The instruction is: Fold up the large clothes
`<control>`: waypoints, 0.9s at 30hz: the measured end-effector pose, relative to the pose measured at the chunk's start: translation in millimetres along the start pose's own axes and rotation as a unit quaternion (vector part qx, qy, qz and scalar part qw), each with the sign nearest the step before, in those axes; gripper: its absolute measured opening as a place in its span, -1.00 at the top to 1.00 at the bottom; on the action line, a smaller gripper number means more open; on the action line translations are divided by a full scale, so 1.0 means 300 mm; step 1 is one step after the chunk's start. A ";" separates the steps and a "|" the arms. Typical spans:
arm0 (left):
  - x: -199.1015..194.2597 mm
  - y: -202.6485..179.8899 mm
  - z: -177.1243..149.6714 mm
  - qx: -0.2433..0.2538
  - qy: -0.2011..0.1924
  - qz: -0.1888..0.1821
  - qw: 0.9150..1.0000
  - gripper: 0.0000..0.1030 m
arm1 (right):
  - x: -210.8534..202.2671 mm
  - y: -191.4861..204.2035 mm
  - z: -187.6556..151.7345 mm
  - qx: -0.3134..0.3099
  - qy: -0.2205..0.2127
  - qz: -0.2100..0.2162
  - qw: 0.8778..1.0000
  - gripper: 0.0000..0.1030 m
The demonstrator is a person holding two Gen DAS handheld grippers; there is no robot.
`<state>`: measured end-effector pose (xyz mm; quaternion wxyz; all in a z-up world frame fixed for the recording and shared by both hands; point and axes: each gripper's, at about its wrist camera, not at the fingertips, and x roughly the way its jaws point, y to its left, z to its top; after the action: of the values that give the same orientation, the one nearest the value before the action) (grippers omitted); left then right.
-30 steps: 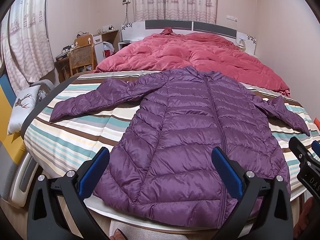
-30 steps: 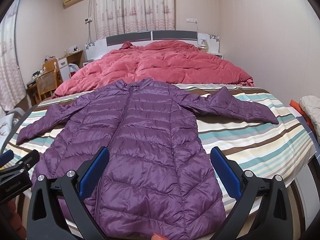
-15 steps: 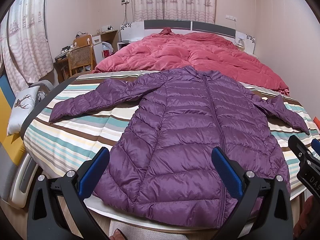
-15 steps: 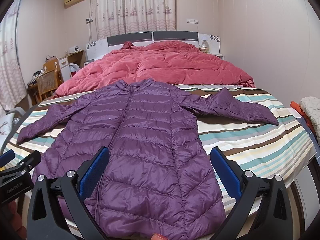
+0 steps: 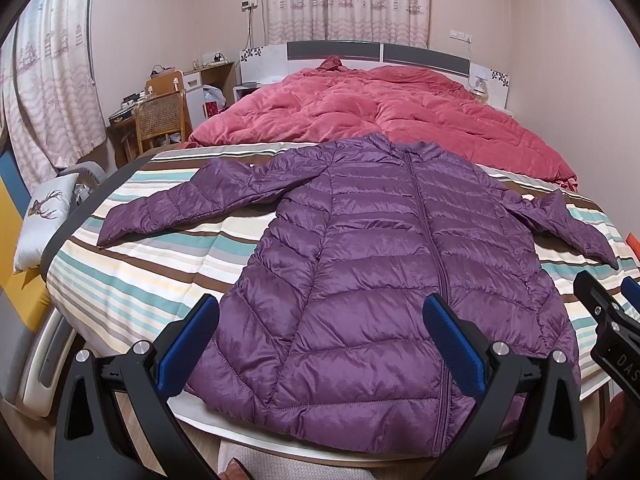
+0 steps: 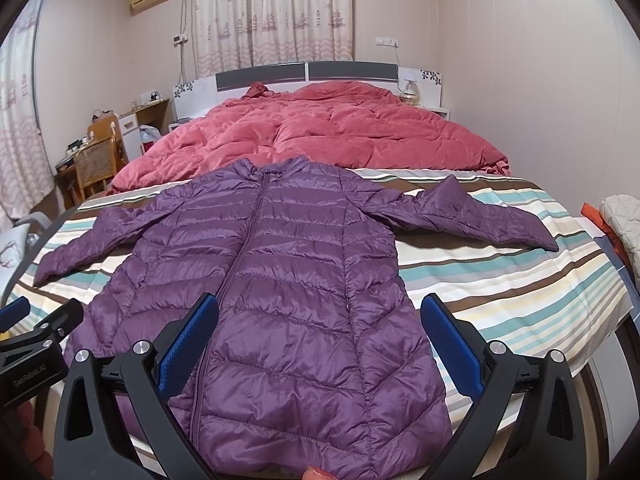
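A purple quilted down jacket (image 5: 380,272) lies flat and zipped on the striped sheet, sleeves spread out to both sides, hem at the near bed edge. It also shows in the right wrist view (image 6: 288,280). My left gripper (image 5: 320,320) is open and empty, held above the hem. My right gripper (image 6: 318,320) is open and empty, also above the hem. The right gripper's tip shows at the right edge of the left wrist view (image 5: 612,320); the left gripper's tip shows at the left edge of the right wrist view (image 6: 36,332).
A striped sheet (image 5: 140,276) covers the near half of the bed. A rumpled red duvet (image 5: 380,112) fills the far half up to the headboard. A chair and desk (image 5: 160,116) stand far left. A deer-print cushion (image 5: 44,216) lies at the left.
Both grippers have drifted very slightly; the jacket has not moved and both grippers stay open.
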<state>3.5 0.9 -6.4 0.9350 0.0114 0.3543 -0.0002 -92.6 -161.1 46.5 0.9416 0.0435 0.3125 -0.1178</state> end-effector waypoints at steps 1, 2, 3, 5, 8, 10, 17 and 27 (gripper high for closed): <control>-0.001 0.000 0.000 0.000 0.000 0.001 1.000 -0.96 | 0.004 0.001 0.000 -0.001 0.001 0.000 1.000 -0.94; -0.001 0.000 0.000 -0.001 0.001 0.000 1.000 -0.96 | 0.003 0.001 -0.001 -0.001 0.001 0.000 1.000 -0.94; -0.001 0.000 -0.001 0.000 0.001 0.000 1.000 -0.96 | 0.004 0.001 -0.002 -0.001 0.000 0.000 1.000 -0.94; -0.001 0.000 -0.001 0.000 0.002 0.001 1.000 -0.96 | 0.003 0.002 -0.001 -0.001 0.002 0.000 1.000 -0.94; -0.001 -0.001 -0.001 0.000 0.002 0.000 1.000 -0.96 | 0.006 0.004 -0.001 -0.002 0.002 0.001 1.000 -0.94; 0.001 0.000 -0.003 0.001 0.002 -0.001 1.000 -0.96 | 0.006 0.007 -0.002 -0.005 0.001 0.000 1.000 -0.94; 0.003 -0.002 -0.005 0.000 0.003 0.000 1.000 -0.96 | 0.002 0.007 -0.002 -0.005 -0.001 0.000 1.000 -0.94; 0.012 0.002 -0.006 0.000 0.008 0.000 1.000 -0.96 | 0.005 0.011 -0.004 -0.007 0.001 0.001 1.000 -0.94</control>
<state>5.0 1.4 -10.1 0.9320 0.0112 0.3622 -0.0005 -91.3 -158.1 44.6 0.9416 0.0376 0.3143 -0.1147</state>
